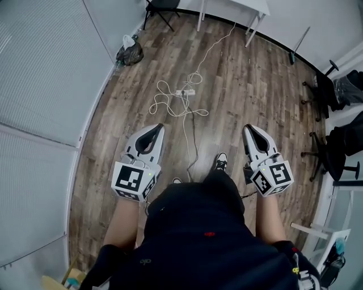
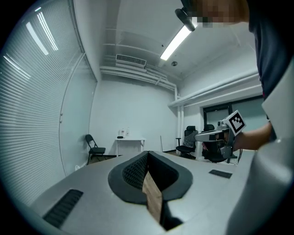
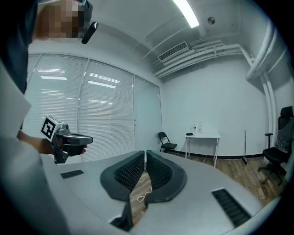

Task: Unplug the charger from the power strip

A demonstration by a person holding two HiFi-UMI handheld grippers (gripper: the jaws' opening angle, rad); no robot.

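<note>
A white power strip (image 1: 185, 92) lies on the wooden floor far ahead of me, among loops of white cable (image 1: 170, 105). Its plugs are too small to tell apart, so I cannot pick out the charger. My left gripper (image 1: 159, 127) and right gripper (image 1: 247, 128) are held level at waist height, well short of the strip and high above it. On both, the jaws meet at the tips with nothing between them. In the right gripper view a piece of white cable (image 3: 146, 195) shows on the floor below the shut jaws of the right gripper (image 3: 145, 152). The left gripper (image 2: 148, 153) points at the far wall.
A dark bag (image 1: 130, 52) sits by the blinds at the left. A folding chair (image 1: 161, 7) and a white table (image 1: 238, 5) stand at the far wall. Office chairs (image 1: 329, 90) line the right side. The person's shoe (image 1: 220, 162) is just ahead.
</note>
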